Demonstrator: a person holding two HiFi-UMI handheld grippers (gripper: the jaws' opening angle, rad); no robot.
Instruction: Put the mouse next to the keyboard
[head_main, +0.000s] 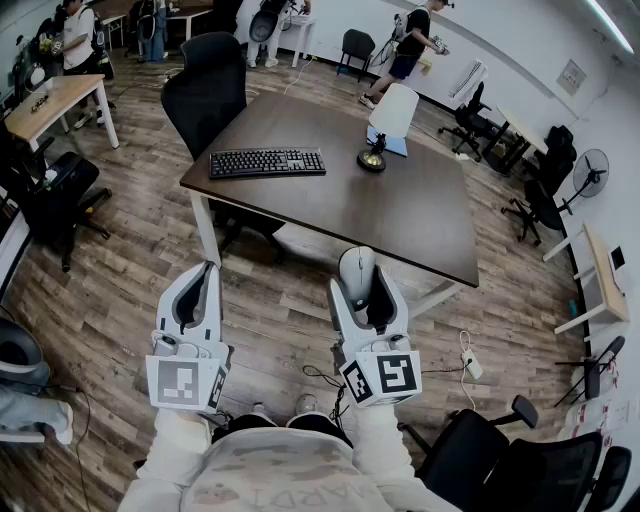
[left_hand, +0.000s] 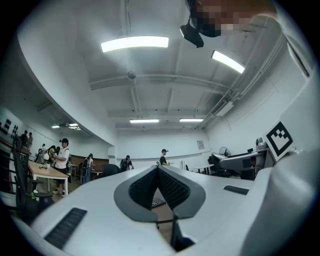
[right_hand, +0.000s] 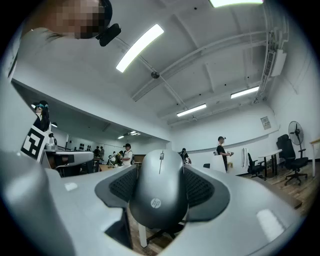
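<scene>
Left gripper (head_main: 207, 270) short of the dark table (head_main: 400, 220), its 2 jaws pressed together on nothing, black keyboard (head_main: 267, 162) lying ahead of it, right gripper (head_main: 362, 282) pinching the grey HP mouse (right_hand: 161, 195), keyboard well ahead and to its left

A wood-plank floor (head_main: 110, 300) is shown across the head view. A dark brown table (head_main: 420, 220) on white legs is placed at centre. A black office chair (head_main: 205, 85) is set behind its upper left edge, and a white-shaded lamp (head_main: 388, 120) on its top. A light wooden desk (head_main: 50, 100) is located at upper left, a standing fan (head_main: 590, 172) at right. White walls (head_main: 520, 40) are seen at upper right. Long ceiling lights (left_hand: 135, 43) are lit.
</scene>
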